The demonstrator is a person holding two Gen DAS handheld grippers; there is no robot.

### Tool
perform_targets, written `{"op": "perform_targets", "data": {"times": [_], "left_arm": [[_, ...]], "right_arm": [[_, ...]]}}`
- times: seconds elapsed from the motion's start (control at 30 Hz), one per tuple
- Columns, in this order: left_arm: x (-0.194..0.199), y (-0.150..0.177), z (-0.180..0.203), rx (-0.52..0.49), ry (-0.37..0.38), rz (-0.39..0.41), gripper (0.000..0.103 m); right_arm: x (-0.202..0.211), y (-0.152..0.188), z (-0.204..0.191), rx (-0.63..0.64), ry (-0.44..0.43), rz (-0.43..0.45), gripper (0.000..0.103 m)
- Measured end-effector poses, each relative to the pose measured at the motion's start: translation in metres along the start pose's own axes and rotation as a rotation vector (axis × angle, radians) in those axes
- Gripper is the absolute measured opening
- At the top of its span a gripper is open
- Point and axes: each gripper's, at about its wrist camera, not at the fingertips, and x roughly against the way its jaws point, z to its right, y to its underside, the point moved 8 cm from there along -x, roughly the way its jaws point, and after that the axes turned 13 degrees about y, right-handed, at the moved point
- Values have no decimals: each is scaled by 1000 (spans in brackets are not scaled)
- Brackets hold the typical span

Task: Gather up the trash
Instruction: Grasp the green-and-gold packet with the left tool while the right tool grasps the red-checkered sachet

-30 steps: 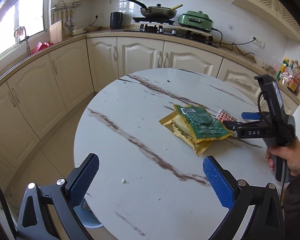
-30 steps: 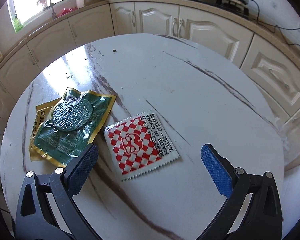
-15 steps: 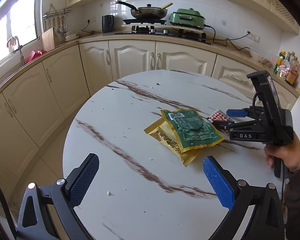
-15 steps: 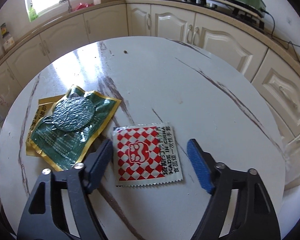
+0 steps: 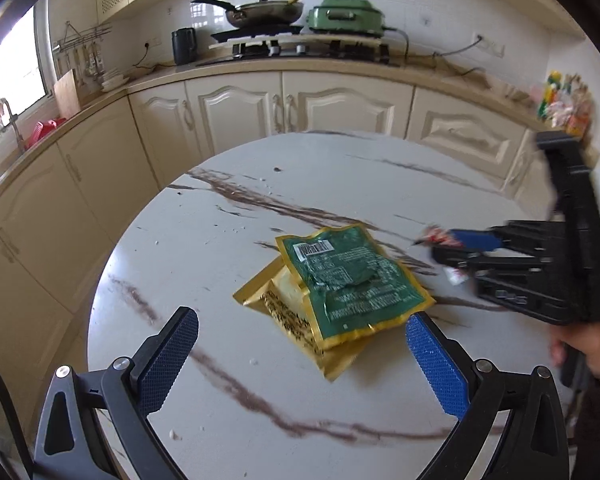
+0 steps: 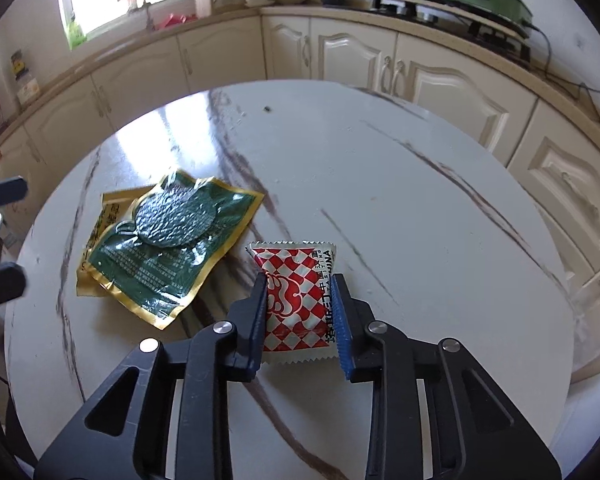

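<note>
Right gripper [image 6: 300, 312]: wide open before, now clamped on red-checked sachet [image 6: 296, 300]; sachet edges buckled upward

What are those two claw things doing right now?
Left gripper: open, holding nothing.
Right gripper: shut on the red checkered packet.

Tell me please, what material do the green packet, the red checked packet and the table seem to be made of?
Green packet: probably glossy plastic-foil film, since it wrinkles and glints, with gold edges.
Red checked packet: thin shiny plastic film, likely, with sawtooth sealed ends; it bends between the right gripper fingers.
Table: polished marble or a marble-look surface; brown veins on white, and it reflects the window.
</note>
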Motion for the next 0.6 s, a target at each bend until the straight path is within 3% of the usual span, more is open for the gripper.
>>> {"op": "perform_targets", "data": {"times": [0.33,0.6], "left_arm": [[-76,-36,24,-60,-5,-125,102],[-120,-38,28,-71,-27,-190,100]], "right_arm": [[17,10,47,-152,-4,21,28],[15,10,48,-172,-47,26,29]]}}
